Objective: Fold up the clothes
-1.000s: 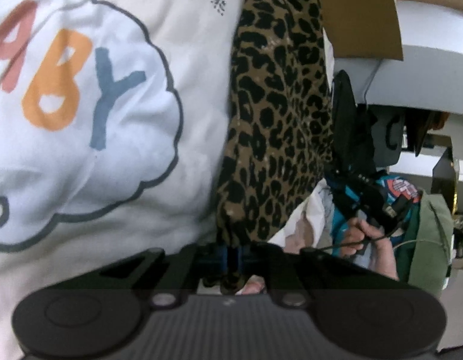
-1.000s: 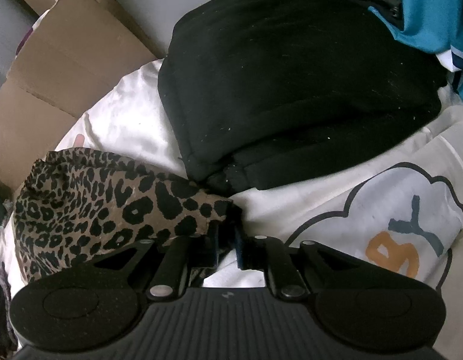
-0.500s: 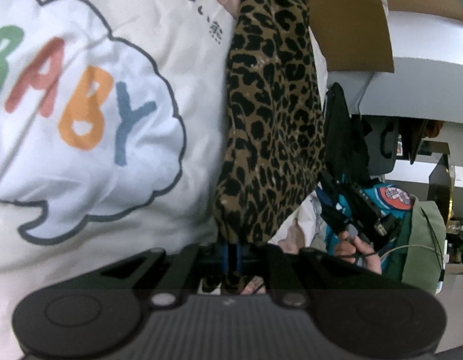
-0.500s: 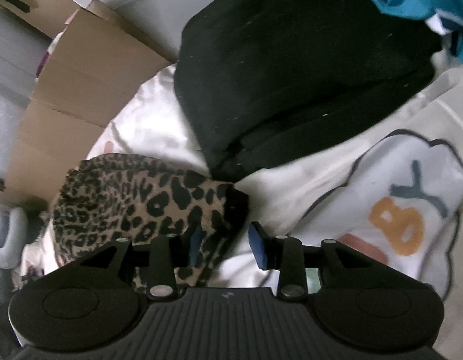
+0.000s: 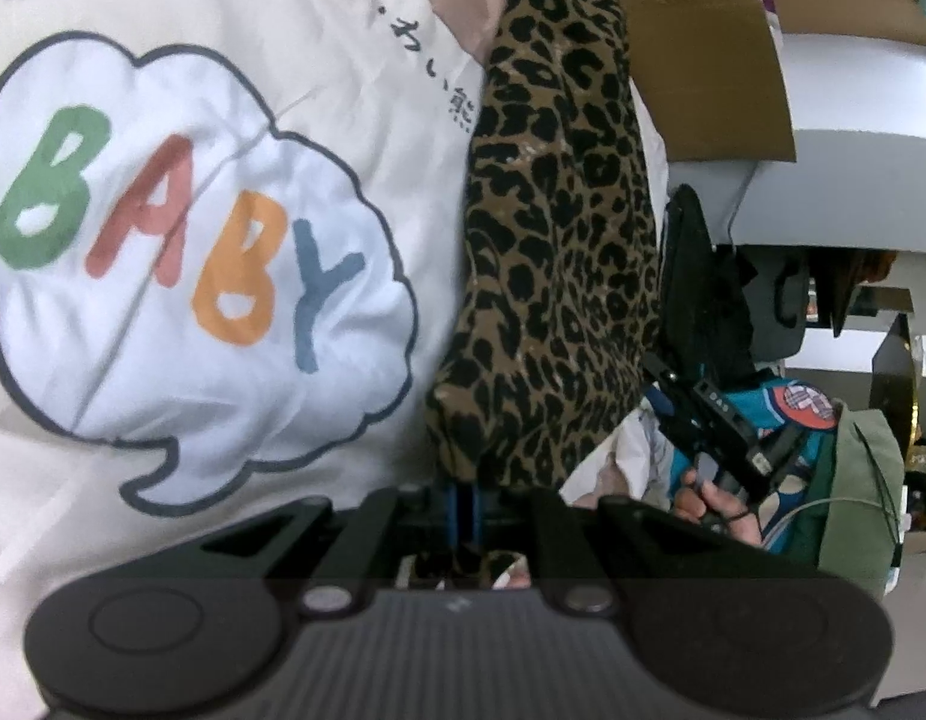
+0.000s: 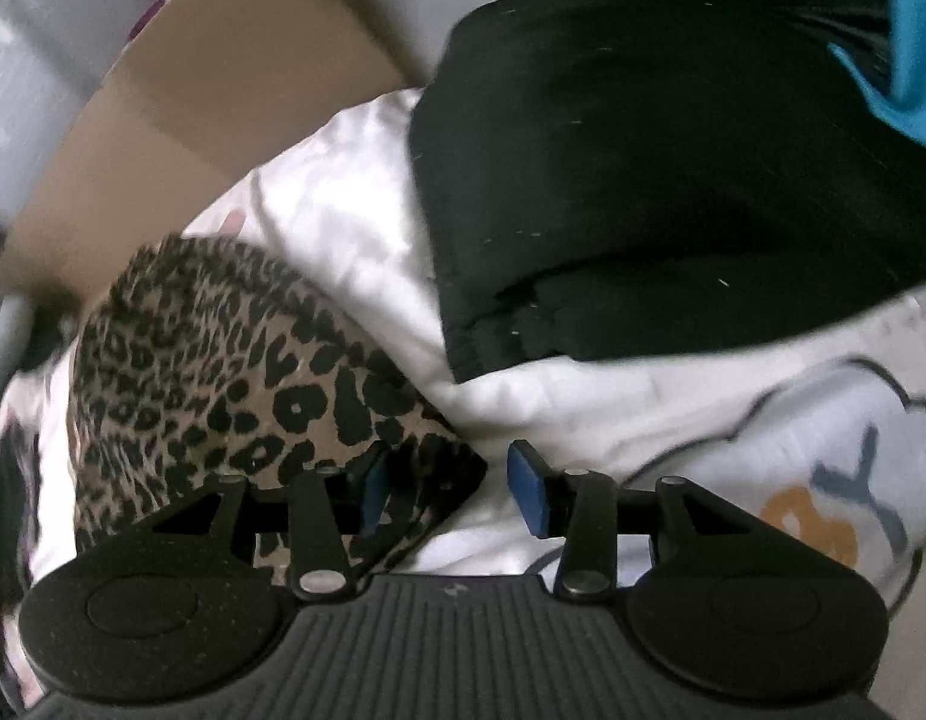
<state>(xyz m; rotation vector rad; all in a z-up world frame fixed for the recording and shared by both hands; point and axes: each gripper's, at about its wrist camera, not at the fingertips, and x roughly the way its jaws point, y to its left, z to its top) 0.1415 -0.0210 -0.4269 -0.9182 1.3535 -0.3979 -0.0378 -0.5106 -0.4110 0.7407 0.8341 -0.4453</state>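
A leopard-print garment (image 5: 559, 252) lies as a narrow folded strip on a white sheet printed with "BABY" (image 5: 162, 252). My left gripper (image 5: 466, 507) is shut on its near corner. In the right wrist view the same leopard-print garment (image 6: 222, 372) lies at lower left. My right gripper (image 6: 450, 483) stands over its other corner with the jaws opening; the corner of the cloth lies loose between the blue pads (image 6: 529, 492), which do not press on it. In the left wrist view the right gripper (image 5: 661, 387) shows beyond the garment's right edge, held by a hand (image 5: 715, 504).
A folded black garment (image 6: 673, 180) lies on the sheet behind the leopard piece, with a teal garment (image 6: 907, 72) at far right. A cardboard box (image 6: 192, 120) stands at the sheet's far left edge. The "BABY" print (image 6: 835, 492) is at lower right.
My right gripper has let go of the leopard corner and its jaws have spread. My left gripper stays shut on its corner, its view shifted slightly so more of the "BABY" print shows.
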